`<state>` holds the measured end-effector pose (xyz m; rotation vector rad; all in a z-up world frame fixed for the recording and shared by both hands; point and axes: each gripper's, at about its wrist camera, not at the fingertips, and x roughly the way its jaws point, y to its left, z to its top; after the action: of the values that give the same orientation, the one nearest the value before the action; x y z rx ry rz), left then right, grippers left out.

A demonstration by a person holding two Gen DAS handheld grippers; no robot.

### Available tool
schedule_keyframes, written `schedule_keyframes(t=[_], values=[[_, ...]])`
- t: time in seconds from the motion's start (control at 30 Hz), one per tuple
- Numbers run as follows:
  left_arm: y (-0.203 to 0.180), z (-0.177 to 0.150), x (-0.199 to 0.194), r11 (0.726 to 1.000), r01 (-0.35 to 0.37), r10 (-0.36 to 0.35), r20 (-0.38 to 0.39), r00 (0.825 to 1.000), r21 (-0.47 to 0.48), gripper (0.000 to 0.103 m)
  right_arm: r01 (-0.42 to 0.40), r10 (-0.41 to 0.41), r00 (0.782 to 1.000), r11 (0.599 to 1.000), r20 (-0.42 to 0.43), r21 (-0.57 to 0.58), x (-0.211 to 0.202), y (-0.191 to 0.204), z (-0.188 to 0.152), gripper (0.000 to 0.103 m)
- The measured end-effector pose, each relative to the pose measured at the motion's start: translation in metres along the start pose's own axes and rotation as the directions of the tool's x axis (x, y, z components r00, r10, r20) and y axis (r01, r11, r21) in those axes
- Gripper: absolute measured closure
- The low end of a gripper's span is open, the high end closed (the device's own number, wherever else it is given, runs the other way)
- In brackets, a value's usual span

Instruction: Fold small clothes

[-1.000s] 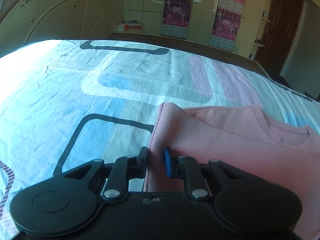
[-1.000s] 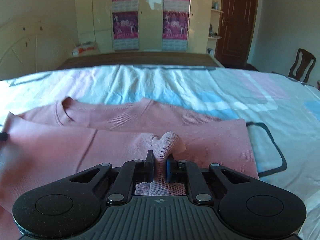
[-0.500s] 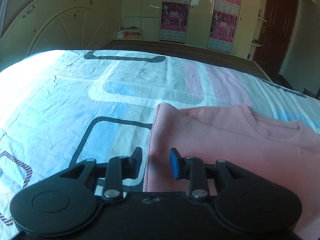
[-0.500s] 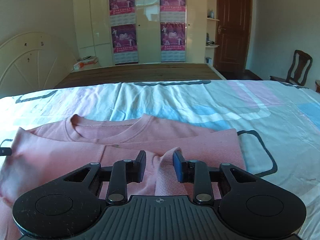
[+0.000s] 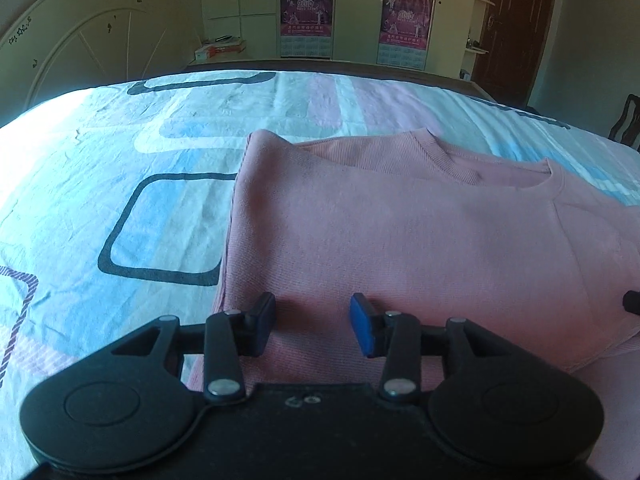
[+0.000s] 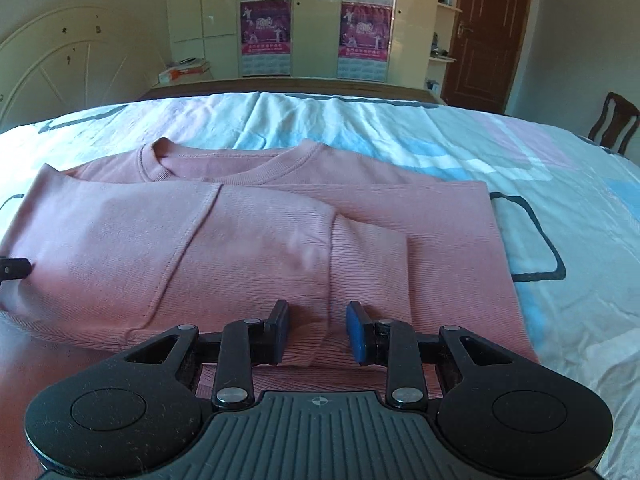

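A small pink sweater (image 5: pixel 420 232) lies flat on the bed, collar toward the far side. A sleeve is folded across its body, with the ribbed cuff (image 6: pixel 368 256) on top. My left gripper (image 5: pixel 312 330) is open and empty, just above the sweater's left side near its folded edge. My right gripper (image 6: pixel 316 332) is open and empty, above the sleeve cuff's near end. The tip of the right gripper shows at the right edge of the left wrist view (image 5: pixel 632 302), and the left one at the left edge of the right wrist view (image 6: pixel 14 270).
The bed sheet (image 5: pixel 120 168) is pale blue, white and pink with dark rounded outlines. A curved headboard (image 5: pixel 80 44) stands at the left. Wardrobes with posters (image 6: pixel 312 20), a brown door (image 6: pixel 488 36) and a chair (image 6: pixel 612 124) lie beyond the bed.
Both grippers opened and let go of the sweater. Both drew back and lifted. The sleeve now lies flat across the body.
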<state>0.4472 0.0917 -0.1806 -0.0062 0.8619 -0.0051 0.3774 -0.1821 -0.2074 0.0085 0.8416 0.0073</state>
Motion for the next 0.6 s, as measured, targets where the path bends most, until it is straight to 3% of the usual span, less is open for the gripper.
schedule_keyframes(t=[0.13, 0.2, 0.33, 0.47, 0.6], values=[[0.008, 0.001, -0.003, 1.0, -0.018, 0.018, -0.004, 1.0, -0.016, 0.062, 0.004, -0.004, 1.0, 1.0, -0.001, 0.009, -0.005, -0.007, -0.001, 0.071], [0.012, -0.001, -0.008, 1.0, -0.024, 0.024, -0.007, 1.0, -0.019, 0.064, 0.024, -0.024, 1.0, 0.999, 0.0, 0.03, -0.008, -0.01, -0.003, 0.058], [0.013, -0.008, -0.029, 1.0, -0.016, 0.016, 0.019, 1.0, -0.017, 0.062, 0.027, -0.028, 1.0, 0.997, 0.014, 0.066, -0.024, -0.014, -0.004, 0.057], [0.001, -0.017, -0.05, 1.0, 0.032, -0.032, 0.025, 0.999, 0.002, 0.059, -0.055, 0.053, 0.997, 0.998, 0.052, 0.036, -0.05, 0.009, -0.006, 0.057], [-0.022, -0.032, -0.062, 0.995, 0.092, -0.092, 0.001, 0.996, 0.023, 0.056, -0.154, 0.154, 0.988, 0.988, 0.014, -0.024, -0.057, 0.043, -0.017, 0.057]])
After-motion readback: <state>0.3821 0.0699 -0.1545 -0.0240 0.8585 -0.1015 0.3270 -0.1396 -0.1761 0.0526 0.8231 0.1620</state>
